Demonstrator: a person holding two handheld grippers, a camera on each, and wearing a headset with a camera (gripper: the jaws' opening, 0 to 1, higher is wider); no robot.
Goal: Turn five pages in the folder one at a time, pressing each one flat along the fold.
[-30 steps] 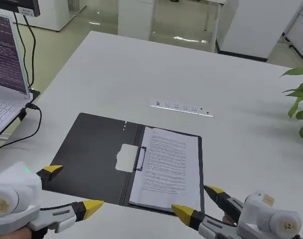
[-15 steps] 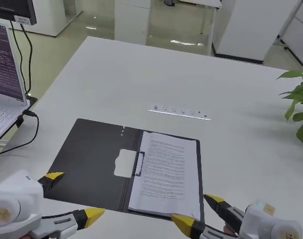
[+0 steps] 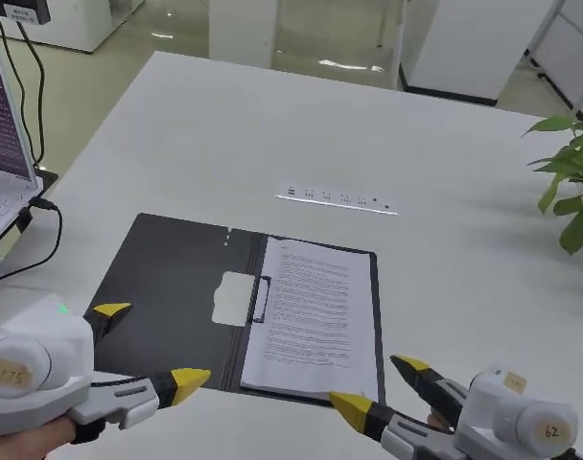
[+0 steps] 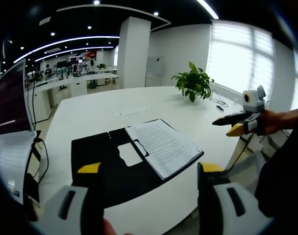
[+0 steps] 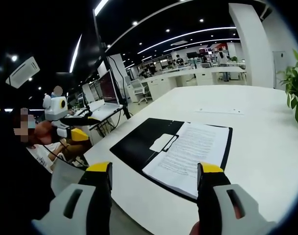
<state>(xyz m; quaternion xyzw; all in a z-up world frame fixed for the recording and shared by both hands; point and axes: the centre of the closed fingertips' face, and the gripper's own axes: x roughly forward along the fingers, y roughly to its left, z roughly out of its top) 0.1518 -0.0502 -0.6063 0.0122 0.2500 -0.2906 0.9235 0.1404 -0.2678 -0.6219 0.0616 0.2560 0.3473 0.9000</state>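
Head view: left tongs (image 3: 152, 343) and right tongs (image 3: 380, 385) both gape wide, holding nothing, at the near edge of the open black folder (image 3: 167, 287) lying flat on the white surface (image 3: 445, 268). Left gripper view: the folder (image 4: 102, 164) sits beyond the spread tips, its pages (image 4: 161, 144) on the side nearer the right tongs (image 4: 232, 125). Right gripper view: the pages (image 5: 193, 152) lie just ahead of the open tips.

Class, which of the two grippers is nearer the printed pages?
The right gripper, by the near corner of the pages; the left gripper is off by the bare black cover of the folder.
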